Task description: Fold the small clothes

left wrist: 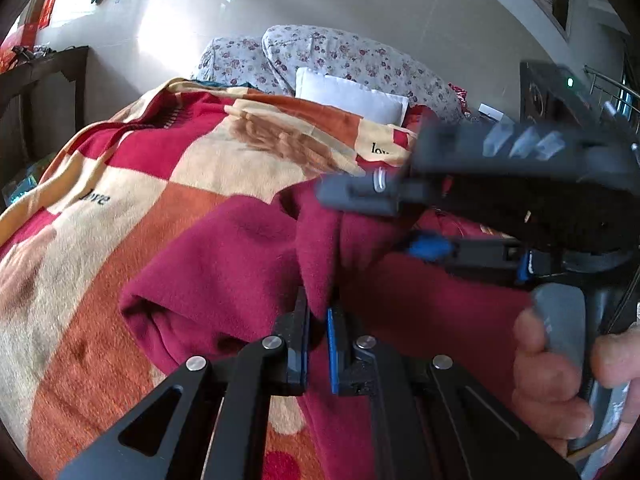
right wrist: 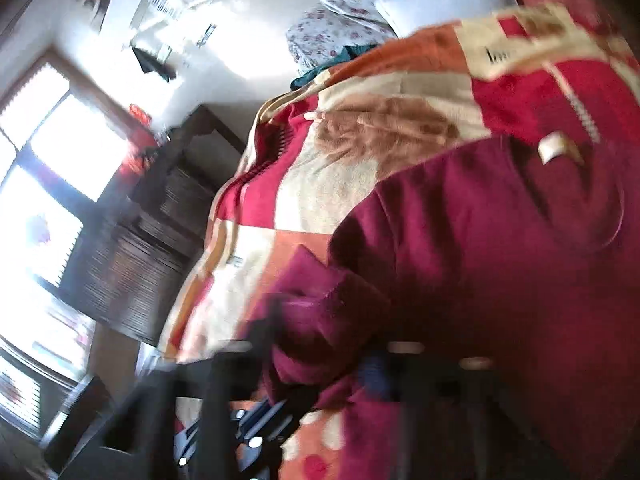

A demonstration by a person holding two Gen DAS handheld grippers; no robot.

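Note:
A dark red fleece garment (left wrist: 224, 264) lies rumpled on a checked red, orange and cream blanket (left wrist: 160, 168). My left gripper (left wrist: 318, 312) is shut on a raised fold of it, with the blue pads pinching the cloth. From the right, my right gripper (left wrist: 384, 222) reaches in just beyond, held by a person's hand (left wrist: 552, 380), and red cloth sits between its grey finger and blue pad. The right wrist view is blurred. There the garment (right wrist: 500, 260) shows a white label (right wrist: 554, 148), and a bunch of it is caught in my right gripper (right wrist: 320, 344).
The blanket (right wrist: 340, 168) covers a bed. Floral pillows (left wrist: 320, 56) and a white pillow (left wrist: 352, 94) lie at its far end. Dark wooden furniture (right wrist: 160, 216) stands beside the bed under a bright window (right wrist: 44, 184). A dark cabinet (left wrist: 548, 92) is at the far right.

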